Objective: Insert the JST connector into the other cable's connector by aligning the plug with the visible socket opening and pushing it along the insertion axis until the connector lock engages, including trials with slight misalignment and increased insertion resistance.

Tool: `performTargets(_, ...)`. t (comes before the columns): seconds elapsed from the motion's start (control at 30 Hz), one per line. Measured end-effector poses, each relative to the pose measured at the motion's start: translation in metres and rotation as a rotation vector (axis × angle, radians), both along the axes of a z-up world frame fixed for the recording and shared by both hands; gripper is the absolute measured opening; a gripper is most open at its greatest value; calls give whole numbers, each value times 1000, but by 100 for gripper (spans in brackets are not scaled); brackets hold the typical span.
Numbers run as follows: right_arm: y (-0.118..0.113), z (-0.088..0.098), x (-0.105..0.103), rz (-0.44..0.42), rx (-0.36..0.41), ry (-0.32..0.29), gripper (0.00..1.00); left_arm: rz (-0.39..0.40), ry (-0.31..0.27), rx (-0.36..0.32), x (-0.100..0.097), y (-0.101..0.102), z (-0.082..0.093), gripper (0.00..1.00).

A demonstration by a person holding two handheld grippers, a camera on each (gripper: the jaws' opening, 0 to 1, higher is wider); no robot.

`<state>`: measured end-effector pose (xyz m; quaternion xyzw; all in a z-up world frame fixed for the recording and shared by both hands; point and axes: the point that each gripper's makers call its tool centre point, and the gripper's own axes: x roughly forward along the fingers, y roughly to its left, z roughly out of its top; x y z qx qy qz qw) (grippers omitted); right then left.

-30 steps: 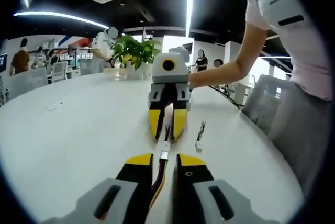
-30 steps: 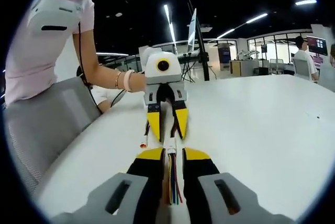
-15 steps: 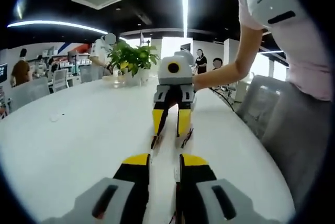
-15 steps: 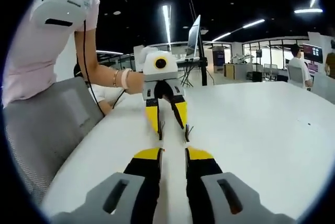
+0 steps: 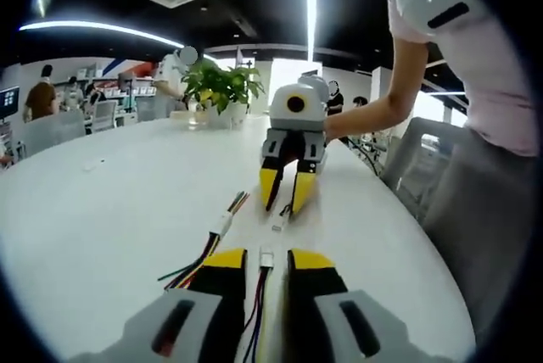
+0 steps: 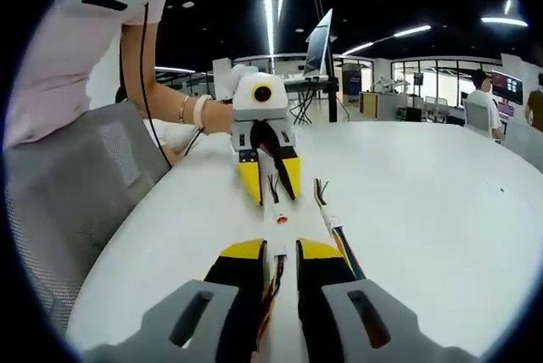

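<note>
yellow-and-black fingers (image 5: 222,274) of the left gripper (image 5: 265,263) sit close together, with a small white jst connector (image 5: 266,256) and its bundle of coloured wires pinched in the narrow gap between them, wires trailing back toward the camera. same story on the right gripper (image 6: 281,253) in its own view: jaws narrow, a thin bunch of coloured wires (image 6: 273,282) caught between them, though i honestly can't tell how firmly either one is clamped.

in the left gripper view the right gripper faces back from farther along the round white table (image 5: 110,210), tips pointed down just above a small white plug (image 5: 278,224) lying on the tabletop. a second loose cable with a white connector and multicoloured wires (image 5: 214,240) lies to the left of the near jaws.

in the right gripper view the left gripper sits far-centre with a little white-and-red connector (image 6: 280,216) at its tips, and another multicoloured wire harness (image 6: 333,229) stretches along the table on the right. a person in a pink top (image 6: 72,49) stands at the left edge, and a potted green plant (image 5: 219,87) is at the far end.
</note>
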<state>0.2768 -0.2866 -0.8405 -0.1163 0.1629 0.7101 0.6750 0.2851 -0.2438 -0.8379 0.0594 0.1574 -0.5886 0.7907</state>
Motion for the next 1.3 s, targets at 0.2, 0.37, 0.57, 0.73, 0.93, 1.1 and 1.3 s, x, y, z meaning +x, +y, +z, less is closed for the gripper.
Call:
performTargets(0.2, -1, -2, -3, 3, 2, 3, 9, 32, 11, -46, -2, 1, 2, 9)
performTargets(0.37, -1, -6, -2, -2, -13, -13, 10, 28, 8, -34, -3, -1, -1, 7)
performTargets(0.57, 1, -10, -2, -12, -17, -28, 7, 36, -9, -35, -1, -2, -3, 5)
performTargets(0.73, 3, -11, -1, -9, -38, -70, 5, 24, -48, -34, 1, 0, -3, 1)
performTargets(0.93, 0, -10, 4, -23, -27, -36, 5, 29, -48, -36, 0, 0, -2, 1)
performTargets(1.1, -1, -10, 4, -19, -31, -33, 4, 26, -44, -37, -1, -1, -2, 0)
performTargets(1.3, -2, -10, 4, -10, -44, -39, 4, 28, -33, -34, 0, -2, -3, 0)
